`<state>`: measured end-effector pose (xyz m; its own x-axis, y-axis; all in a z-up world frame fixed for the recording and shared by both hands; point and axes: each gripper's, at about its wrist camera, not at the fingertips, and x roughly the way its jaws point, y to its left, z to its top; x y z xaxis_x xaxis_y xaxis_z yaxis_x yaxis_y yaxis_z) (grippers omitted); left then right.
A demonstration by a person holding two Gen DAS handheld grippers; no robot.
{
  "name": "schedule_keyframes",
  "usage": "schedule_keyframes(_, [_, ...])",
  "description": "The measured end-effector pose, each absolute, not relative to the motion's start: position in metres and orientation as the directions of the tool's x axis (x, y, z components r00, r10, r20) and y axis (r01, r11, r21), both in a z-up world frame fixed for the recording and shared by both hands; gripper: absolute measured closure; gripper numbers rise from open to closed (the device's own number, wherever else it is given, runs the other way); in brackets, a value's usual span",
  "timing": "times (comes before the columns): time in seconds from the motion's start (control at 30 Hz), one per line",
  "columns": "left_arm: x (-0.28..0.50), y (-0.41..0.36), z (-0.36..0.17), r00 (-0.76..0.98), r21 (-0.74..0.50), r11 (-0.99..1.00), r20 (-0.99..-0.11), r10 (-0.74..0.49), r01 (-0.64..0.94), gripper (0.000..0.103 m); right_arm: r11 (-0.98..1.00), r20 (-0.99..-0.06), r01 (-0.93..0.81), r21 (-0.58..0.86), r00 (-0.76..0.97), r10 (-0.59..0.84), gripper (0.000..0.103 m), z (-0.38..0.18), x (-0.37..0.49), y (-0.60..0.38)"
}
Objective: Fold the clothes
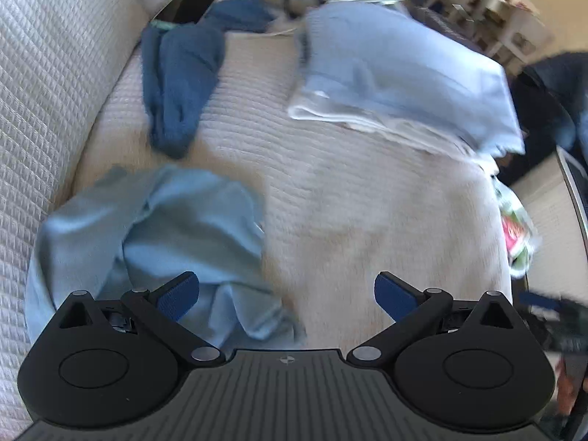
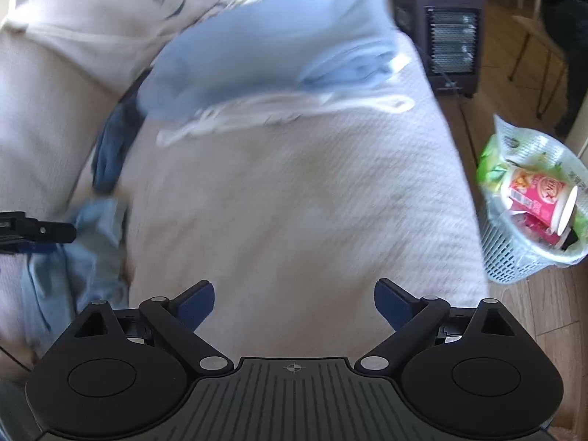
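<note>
A crumpled light blue garment [image 1: 154,228] lies on the white quilted sofa seat [image 1: 349,202], just ahead and left of my open, empty left gripper [image 1: 286,296]. A dark blue garment [image 1: 180,84] lies further back by the sofa back. A folded stack of light blue and white clothes [image 1: 397,73] sits at the far right of the seat. In the right wrist view the stack [image 2: 272,55] is ahead, the dark blue garment [image 2: 110,147] and the crumpled one [image 2: 92,242] are at the left. My right gripper [image 2: 294,303] is open and empty above the bare seat [image 2: 294,191].
A mesh bin [image 2: 533,220] with cups and wrappers stands on the wooden floor right of the sofa. A dark heater [image 2: 441,29] stands beyond the sofa end. A cushion [image 2: 92,11] leans at the back left. The left gripper's tip [image 2: 36,231] shows at the left edge.
</note>
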<state>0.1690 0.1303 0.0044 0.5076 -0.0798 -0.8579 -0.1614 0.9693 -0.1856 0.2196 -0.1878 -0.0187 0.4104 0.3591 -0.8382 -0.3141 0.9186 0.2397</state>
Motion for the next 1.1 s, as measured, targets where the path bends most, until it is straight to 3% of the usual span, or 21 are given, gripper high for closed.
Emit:
schedule_keyframes(0.17, [0.149,0.090,-0.008,0.592,-0.048,0.999,-0.805,-0.029,-0.017,0.000,0.952,-0.794,-0.184,0.246,0.524,0.307,0.006,-0.034,0.203,-0.170])
schedule_keyframes(0.3, [0.138,0.070,-0.015,0.684,0.035,0.995,-0.728,-0.040,0.096,0.000,0.979,-0.858,-0.119,0.167,0.471,0.204,0.006,-0.052,0.197,-0.170])
schedule_keyframes(0.57, [0.141,0.087,-0.062,0.637,0.108,0.988,-0.770,0.016,0.106,0.000,0.990,-0.884,-0.071,0.125,0.445,0.143,0.005,-0.065,0.205,-0.168])
schedule_keyframes(0.77, [0.159,0.113,-0.083,0.538,-0.054,0.998,-0.843,-0.022,-0.044,0.000,0.995,-0.875,-0.101,0.019,0.479,0.065,0.000,-0.078,0.211,-0.153])
schedule_keyframes(1.1, [0.149,0.103,-0.091,0.597,0.003,0.999,-0.802,0.035,-0.054,0.000,0.985,-0.840,-0.167,-0.047,0.540,0.052,0.000,-0.087,0.210,-0.148])
